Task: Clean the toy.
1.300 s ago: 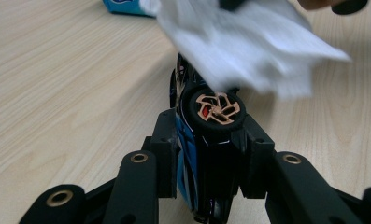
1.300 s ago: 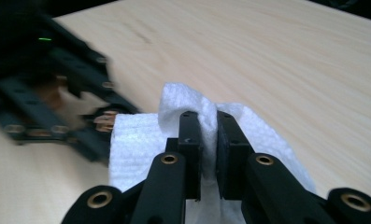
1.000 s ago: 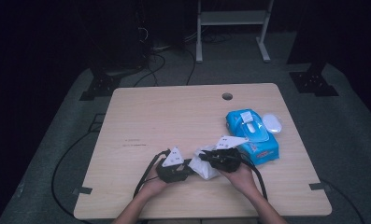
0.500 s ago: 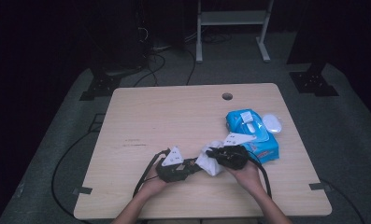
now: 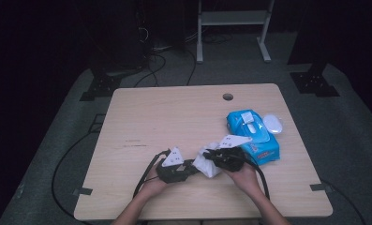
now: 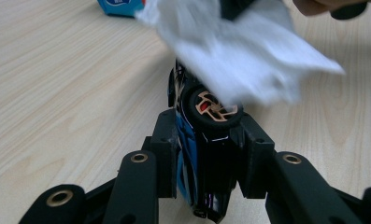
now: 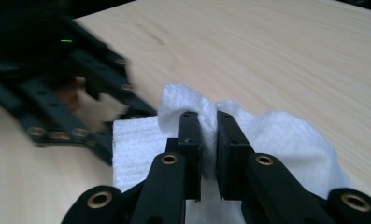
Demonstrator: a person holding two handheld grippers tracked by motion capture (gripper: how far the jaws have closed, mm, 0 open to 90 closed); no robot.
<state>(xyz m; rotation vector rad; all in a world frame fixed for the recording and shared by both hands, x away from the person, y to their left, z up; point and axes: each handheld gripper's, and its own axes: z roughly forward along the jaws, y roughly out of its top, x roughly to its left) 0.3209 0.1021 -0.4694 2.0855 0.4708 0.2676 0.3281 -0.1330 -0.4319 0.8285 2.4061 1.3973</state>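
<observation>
A dark room with black stands, cables and a pale metal frame is seen in the high view around a light wooden table [image 5: 174,122]. On its right part a blue pack of wet wipes [image 5: 254,133] lies, with a small white oval object [image 5: 272,123] touching its far side; both are kept within reach but apart from the work. Near the front edge the left gripper [image 5: 186,169] and the right gripper [image 5: 212,158] are brought tip to tip, with a white wipe [image 5: 208,161] bunched between them, so that one tool can steady the thing while the other rubs it.

In the left gripper view, the jaws are seen clamped on a small toy car [image 6: 202,140], black and blue, turned on its side with a wheel [image 6: 216,109] facing the camera. It is judged to be gripped this way so that the wheel and underside are presented to the cloth. The wipe [image 6: 248,60] hangs blurred just above the wheel, touching or nearly touching it; which cannot be told.

In the right gripper view, the jaws are pressed together on a pinched fold of the wipe [image 7: 276,135], the rest being left to spread loosely on the table as a pad. The left gripper [image 7: 66,107] is seen blurred beyond it.
</observation>
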